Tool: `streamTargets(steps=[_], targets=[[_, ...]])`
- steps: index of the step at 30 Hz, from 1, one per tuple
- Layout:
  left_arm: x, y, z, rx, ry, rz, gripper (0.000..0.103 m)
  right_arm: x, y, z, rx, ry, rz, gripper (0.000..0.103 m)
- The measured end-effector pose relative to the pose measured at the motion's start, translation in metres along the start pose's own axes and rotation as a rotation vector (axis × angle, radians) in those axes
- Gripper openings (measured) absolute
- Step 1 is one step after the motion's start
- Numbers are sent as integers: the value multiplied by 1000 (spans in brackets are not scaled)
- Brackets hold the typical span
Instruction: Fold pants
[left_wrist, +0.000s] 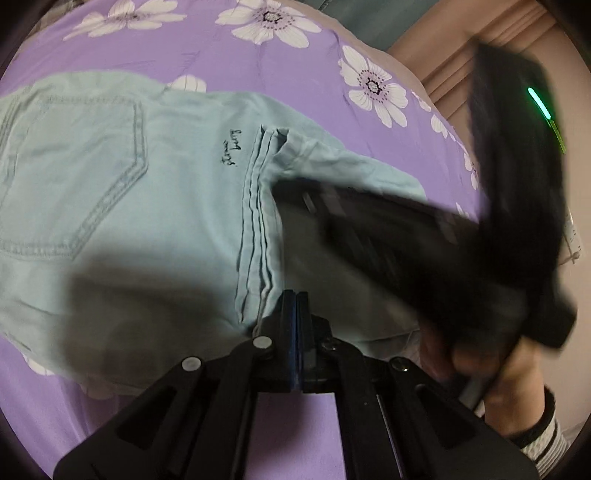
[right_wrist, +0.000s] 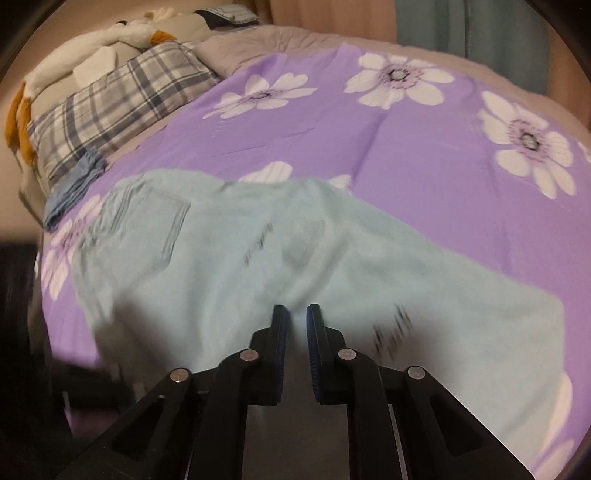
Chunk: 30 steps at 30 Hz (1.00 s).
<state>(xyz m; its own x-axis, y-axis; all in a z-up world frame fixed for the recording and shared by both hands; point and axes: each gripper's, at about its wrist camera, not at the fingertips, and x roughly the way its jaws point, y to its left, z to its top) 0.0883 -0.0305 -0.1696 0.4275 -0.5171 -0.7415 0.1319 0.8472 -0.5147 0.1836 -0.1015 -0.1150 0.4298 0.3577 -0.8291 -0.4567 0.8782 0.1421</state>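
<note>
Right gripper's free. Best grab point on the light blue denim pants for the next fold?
Grip the light blue denim pants at the stacked leg hems, coming in low from the open side. The edges there are layered and slightly raised, unlike the flat pocket panel.

Dim indoor light, dark fisheye corners, a heavy shadow over the pants (left_wrist: 110, 221), motion blur throughout.
</note>
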Motion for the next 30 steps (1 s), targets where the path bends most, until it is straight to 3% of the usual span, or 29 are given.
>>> streamTargets(steps=[5, 8, 11, 17, 19, 21, 23, 25, 28, 30], targets=[[-2, 0, -1, 1, 3, -12, 1, 17, 0, 18, 50, 24, -1, 14], [-2, 0, -1, 10, 9, -18, 1, -1, -7, 11, 87, -44, 31, 14], [-3, 0, 0, 17, 15, -27, 1, -32, -16, -7, 142, -101, 56, 14], [-22, 4, -6, 22, -1, -54, 3, -58, -11, -67, 142, -34, 38, 14], [-37, 10, -12, 24, -28, -31, 21, -55, 0, -87, 119, 14, 33, 14], [-56, 22, -17, -2, -65, -24, 30, -59, 13, -97, 65, 4, -3, 14], [-73, 35, -21, -31, -92, -10, 30, -68, 25, -104, 43, -2, -2, 14], [-91, 55, -24, -85, -128, 10, 30, -75, 29, -105, 70, -12, 55, 14], [-116, 91, -28, -198, -176, 33, 46, -83, 31, -104, 105, -47, 91, 15], [-127, 114, -30, -280, -207, 42, 46, -85, 35, -100, 116, -74, 100, 16]])
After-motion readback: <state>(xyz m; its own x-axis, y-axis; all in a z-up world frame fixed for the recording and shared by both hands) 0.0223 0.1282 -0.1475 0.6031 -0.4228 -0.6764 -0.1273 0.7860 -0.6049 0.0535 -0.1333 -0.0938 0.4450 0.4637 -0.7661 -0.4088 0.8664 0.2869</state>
